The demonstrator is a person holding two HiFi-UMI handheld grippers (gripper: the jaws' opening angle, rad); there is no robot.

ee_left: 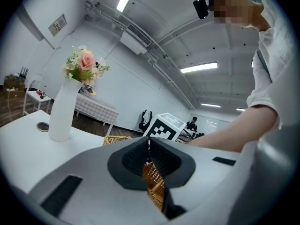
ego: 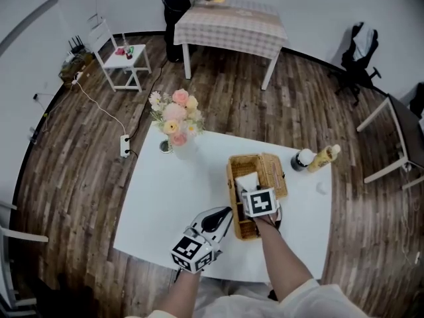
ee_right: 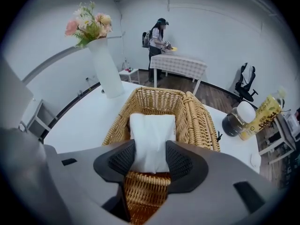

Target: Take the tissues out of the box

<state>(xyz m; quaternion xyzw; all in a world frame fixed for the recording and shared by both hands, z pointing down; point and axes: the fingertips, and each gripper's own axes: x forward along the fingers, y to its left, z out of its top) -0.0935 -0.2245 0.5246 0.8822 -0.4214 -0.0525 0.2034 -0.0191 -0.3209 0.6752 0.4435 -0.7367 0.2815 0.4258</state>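
Note:
A wicker basket box (ego: 230,177) stands on the white table (ego: 165,204), its lid (ego: 273,174) swung open to the right. A white tissue pack (ee_right: 151,139) lies inside and also shows from above (ego: 246,181). My right gripper (ee_right: 151,162) reaches into the basket from its near end, and both pads press the sides of the pack's near end. My left gripper (ego: 225,216) sits at the basket's left wall. In the left gripper view its jaws (ee_left: 149,161) are closed with wicker (ee_left: 153,184) between the pads.
A white vase of flowers (ego: 175,121) stands at the table's far left. A dark jar (ego: 303,159) and a yellow bottle (ego: 322,158) stand right of the basket. Farther off are a checked table (ego: 232,25) with a person, a white chair (ego: 122,58) and an office chair (ego: 358,61).

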